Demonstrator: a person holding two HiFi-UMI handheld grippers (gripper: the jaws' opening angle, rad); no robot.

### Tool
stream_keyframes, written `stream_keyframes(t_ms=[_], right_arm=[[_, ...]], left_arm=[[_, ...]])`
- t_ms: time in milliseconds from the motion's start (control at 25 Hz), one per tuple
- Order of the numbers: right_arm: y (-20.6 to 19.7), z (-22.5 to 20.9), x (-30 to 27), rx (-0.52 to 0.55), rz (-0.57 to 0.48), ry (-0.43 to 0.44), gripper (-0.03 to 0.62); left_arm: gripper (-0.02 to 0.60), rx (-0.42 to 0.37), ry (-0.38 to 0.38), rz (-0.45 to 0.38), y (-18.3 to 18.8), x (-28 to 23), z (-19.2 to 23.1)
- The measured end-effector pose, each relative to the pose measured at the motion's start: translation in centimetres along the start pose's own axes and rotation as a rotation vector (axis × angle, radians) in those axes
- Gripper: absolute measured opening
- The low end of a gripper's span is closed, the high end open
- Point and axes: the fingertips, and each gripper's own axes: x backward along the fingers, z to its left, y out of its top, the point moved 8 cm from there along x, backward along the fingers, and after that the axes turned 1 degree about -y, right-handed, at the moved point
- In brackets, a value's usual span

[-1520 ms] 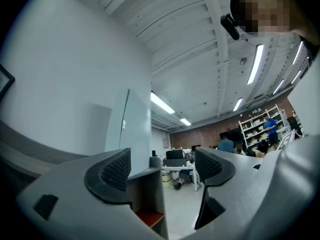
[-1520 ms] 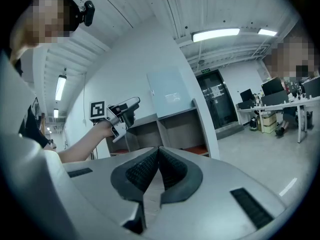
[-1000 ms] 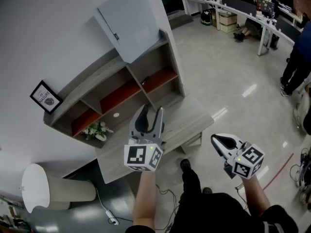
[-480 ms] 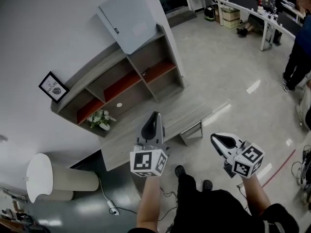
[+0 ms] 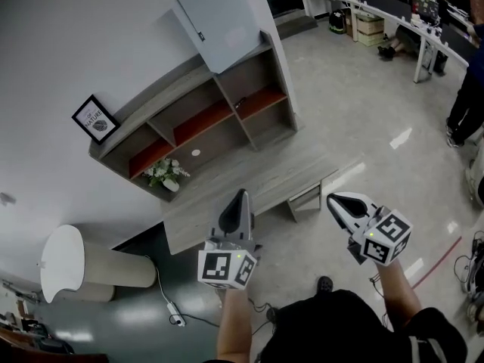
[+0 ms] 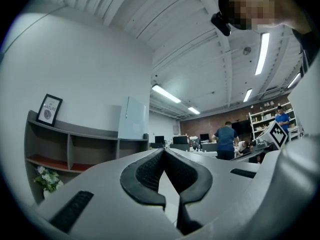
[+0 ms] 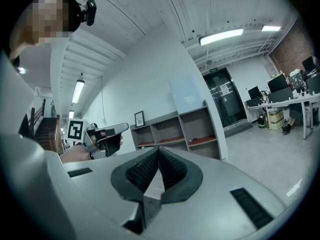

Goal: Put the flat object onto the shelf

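**A:** Flat object [image 5: 219, 21] was already on top of the shelf [image 5: 161, 110], leaning against the wall?

**B:** Yes. The left gripper [image 5: 241, 195] had just been closing on nothing, and the right gripper [image 5: 333, 200] was clenched and also empty. Both were well in front of the shelf. I judged it best to stay clear and not bump it.

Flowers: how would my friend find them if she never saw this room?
Look at the long grey shelf against the white wall. Under its red board, at the end below the framed picture, sit the flowers. They are the only leafy thing there.
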Motion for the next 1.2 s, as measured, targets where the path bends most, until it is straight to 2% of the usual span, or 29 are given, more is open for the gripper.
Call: stream_keyframes(t_ms=[200,480,920,1200], right_arm=[[0.3,2.6,-1.4,0.036,-0.035,0.044,0.012],[0.0,6.0,-3.3,0.039,-0.029,0.084,0.012],[-0.1,10.2,-5.5,0.111,-0.008,0.116,0.012],[-0.7,11.3,-6.0,0.096,-0.003,0.114,0.012]], left_arm=[[0.012,0.019,0.016,-0.012,-0.3,5.4,1.2],[0.012,0.062,0.036,0.015,-2.3,10.6,3.2],[0.012,0.083,0.047,0.047,-3.4,13.9,5.1],[0.012,0.080,0.040,0.049,-3.1,14.9,5.6]])
